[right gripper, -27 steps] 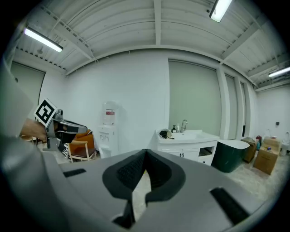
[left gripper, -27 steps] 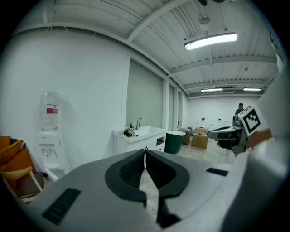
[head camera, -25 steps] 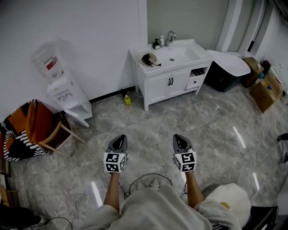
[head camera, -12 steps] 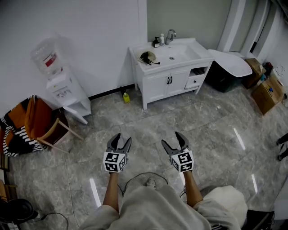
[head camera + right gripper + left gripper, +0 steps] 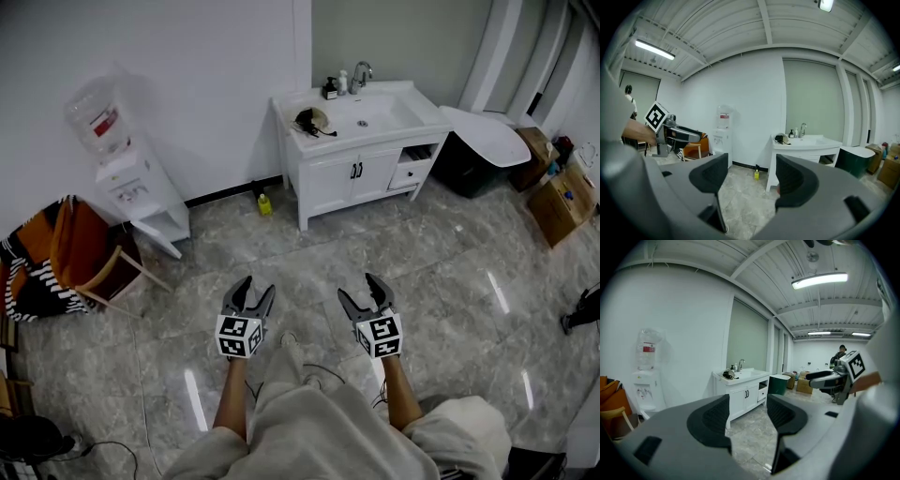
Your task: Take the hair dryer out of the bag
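Far ahead, a small tan bag (image 5: 312,123) with something dark in it lies on the white vanity (image 5: 349,173), left of the basin. It also shows small in the left gripper view as the bag (image 5: 727,375) and in the right gripper view as the bag (image 5: 781,138). I cannot make out the hair dryer itself. My left gripper (image 5: 253,292) and right gripper (image 5: 361,292) are held side by side over the floor, well short of the vanity. Both are open with nothing between the jaws, as the left gripper (image 5: 748,401) and right gripper (image 5: 751,165) show in their own views.
A water dispenser (image 5: 122,173) and an orange chair (image 5: 89,258) stand at the left wall. A yellow bottle (image 5: 265,206) sits on the floor by the vanity. A dark bin with a white lid (image 5: 478,141) and cardboard boxes (image 5: 562,192) stand right. A person (image 5: 840,352) stands far off.
Both grippers went from shut to open. The person has stepped a little toward the vanity, one foot now showing between the arms.
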`<action>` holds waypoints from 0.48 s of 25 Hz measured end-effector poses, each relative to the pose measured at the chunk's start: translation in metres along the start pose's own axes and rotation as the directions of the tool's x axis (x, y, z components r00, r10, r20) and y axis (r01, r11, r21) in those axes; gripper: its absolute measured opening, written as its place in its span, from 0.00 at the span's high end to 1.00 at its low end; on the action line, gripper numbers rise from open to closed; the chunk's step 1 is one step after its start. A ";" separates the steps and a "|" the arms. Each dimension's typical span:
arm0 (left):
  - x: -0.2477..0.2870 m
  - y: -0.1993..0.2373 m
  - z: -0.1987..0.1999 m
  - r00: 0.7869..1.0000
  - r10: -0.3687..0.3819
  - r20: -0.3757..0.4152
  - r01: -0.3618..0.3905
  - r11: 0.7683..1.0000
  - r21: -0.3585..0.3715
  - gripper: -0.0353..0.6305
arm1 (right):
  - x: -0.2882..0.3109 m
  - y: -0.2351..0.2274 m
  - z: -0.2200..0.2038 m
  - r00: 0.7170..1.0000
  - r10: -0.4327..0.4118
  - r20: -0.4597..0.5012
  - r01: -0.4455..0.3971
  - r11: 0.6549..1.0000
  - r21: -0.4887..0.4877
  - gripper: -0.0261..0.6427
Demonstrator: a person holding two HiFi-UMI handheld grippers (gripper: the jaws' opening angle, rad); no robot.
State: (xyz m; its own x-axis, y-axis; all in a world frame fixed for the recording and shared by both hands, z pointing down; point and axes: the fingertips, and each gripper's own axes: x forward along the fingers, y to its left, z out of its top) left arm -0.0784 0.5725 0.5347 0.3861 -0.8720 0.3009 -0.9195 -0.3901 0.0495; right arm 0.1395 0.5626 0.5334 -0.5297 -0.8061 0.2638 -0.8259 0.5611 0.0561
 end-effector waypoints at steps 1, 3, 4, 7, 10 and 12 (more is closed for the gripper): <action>0.005 0.002 0.000 1.000 0.000 0.000 0.000 1.000 0.000 0.60 | 0.005 -0.003 0.000 1.000 -0.003 0.000 0.003 1.000 -0.003 0.49; 0.014 0.007 0.001 1.000 0.000 0.000 0.000 1.000 0.002 0.60 | 0.014 -0.009 0.000 1.000 -0.008 0.000 0.008 1.000 -0.006 0.50; 0.019 0.009 0.002 1.000 0.000 0.000 0.000 1.000 0.003 0.60 | 0.019 -0.012 0.000 1.000 -0.011 -0.001 0.011 1.000 -0.007 0.50; 0.039 0.019 0.006 1.000 -0.002 0.005 0.002 1.000 0.003 0.60 | 0.036 -0.024 0.002 1.000 -0.020 0.003 0.020 1.000 -0.009 0.51; 0.062 0.030 0.009 1.000 -0.011 0.006 0.011 1.000 0.002 0.60 | 0.056 -0.037 0.004 1.000 -0.031 -0.001 0.031 0.999 -0.012 0.51; 0.080 0.039 0.010 1.000 -0.021 0.002 0.021 1.000 0.003 0.60 | 0.072 -0.045 0.005 0.999 -0.037 -0.007 0.037 0.999 -0.009 0.52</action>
State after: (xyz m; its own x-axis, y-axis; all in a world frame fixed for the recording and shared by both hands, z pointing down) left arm -0.0825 0.4843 0.5507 0.4051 -0.8644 0.2977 -0.9111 -0.4087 0.0532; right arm 0.1379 0.4780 0.5449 -0.4976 -0.8248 0.2686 -0.8429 0.5328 0.0748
